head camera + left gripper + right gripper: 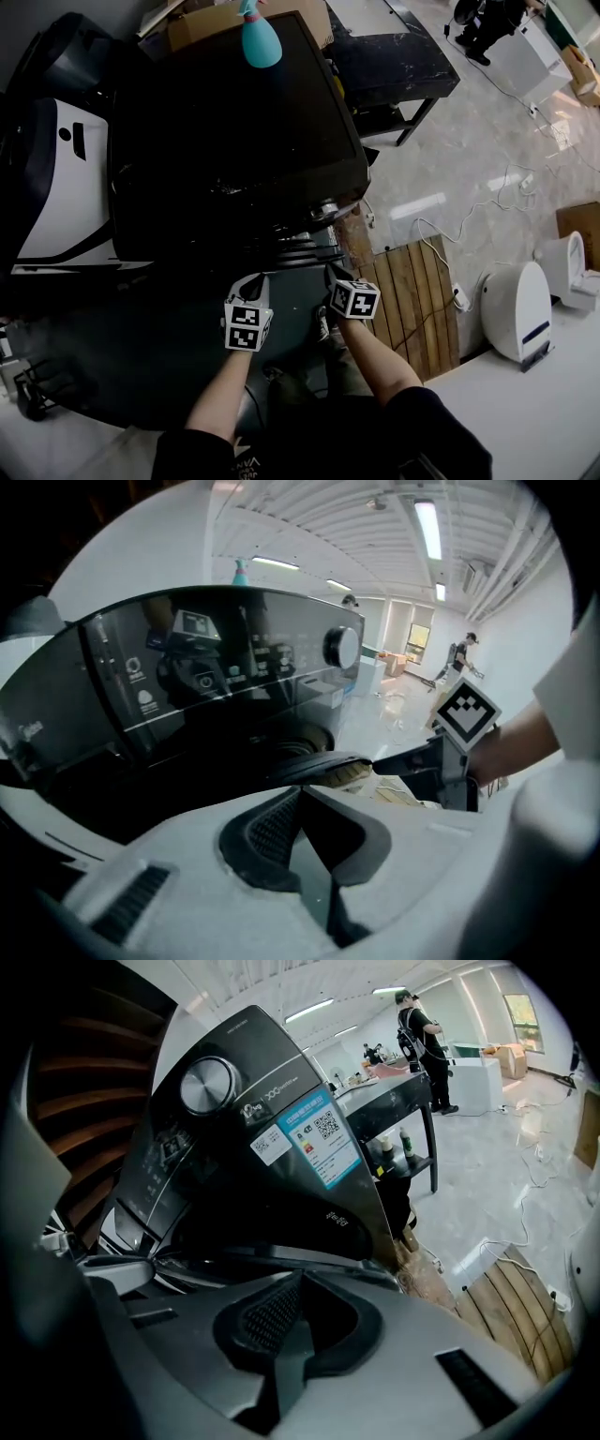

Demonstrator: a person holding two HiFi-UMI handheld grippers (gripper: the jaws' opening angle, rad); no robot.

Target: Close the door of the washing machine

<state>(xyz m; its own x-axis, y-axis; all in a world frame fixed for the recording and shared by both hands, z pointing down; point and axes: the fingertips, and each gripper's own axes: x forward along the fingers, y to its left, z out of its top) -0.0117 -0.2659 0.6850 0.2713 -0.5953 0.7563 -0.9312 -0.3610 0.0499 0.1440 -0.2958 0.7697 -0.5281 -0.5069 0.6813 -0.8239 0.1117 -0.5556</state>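
The dark washing machine (pixel 234 122) fills the upper middle of the head view; the left gripper view shows its glossy control panel (pixel 216 667) and knob (pixel 342 647). Its door (pixel 323 766) stands open, a dark curved rim sticking out in front of the drum; the right gripper view shows that rim (pixel 272 1252) just beyond the jaws. My left gripper (pixel 253 281) and right gripper (pixel 330 272) hang side by side at the machine's front, both shut with nothing between the jaws. From the left gripper view, the right gripper (pixel 408 761) points at the door's edge; I cannot tell whether it touches.
A blue spray bottle (pixel 258 37) stands on the machine's top. A white appliance (pixel 56 187) sits at its left, a wooden pallet (pixel 412 300) and a white device (pixel 516 309) at the right. A black table (pixel 394 56) and a person (pixel 483 23) are farther back.
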